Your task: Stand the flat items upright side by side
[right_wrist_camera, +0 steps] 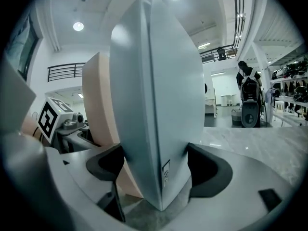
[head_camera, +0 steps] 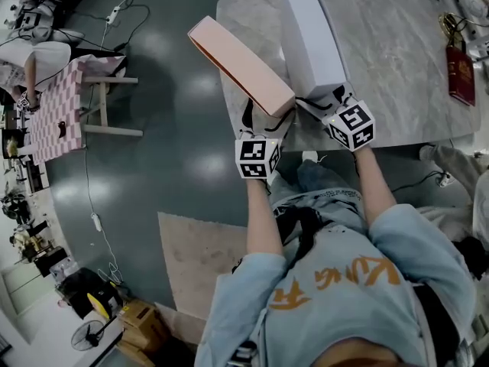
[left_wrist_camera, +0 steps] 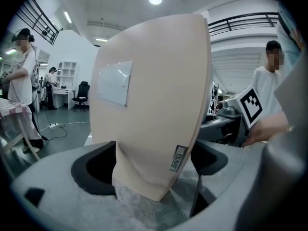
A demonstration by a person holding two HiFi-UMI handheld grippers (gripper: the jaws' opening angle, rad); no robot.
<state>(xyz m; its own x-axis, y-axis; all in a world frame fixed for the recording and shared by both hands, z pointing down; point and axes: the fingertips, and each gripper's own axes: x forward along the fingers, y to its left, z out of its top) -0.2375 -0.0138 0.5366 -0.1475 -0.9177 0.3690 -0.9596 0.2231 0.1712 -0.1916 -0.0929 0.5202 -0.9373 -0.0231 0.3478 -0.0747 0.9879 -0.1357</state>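
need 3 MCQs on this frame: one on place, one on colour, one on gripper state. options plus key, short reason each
1. Where is the red booklet?
A. on the table, near its right end
B. on the floor
C. on the checked cloth

2. What colour is the box in the left gripper?
A. blue
B. pink
C. green

3. The right gripper is:
A. open and empty
B. shut on the white box
C. shut on the red booklet

Key:
1 A: the head view shows it lying on the marble top at far right.
2 B: the pink box stands between that gripper's jaws.
3 B: its jaws press on both sides of the white box.
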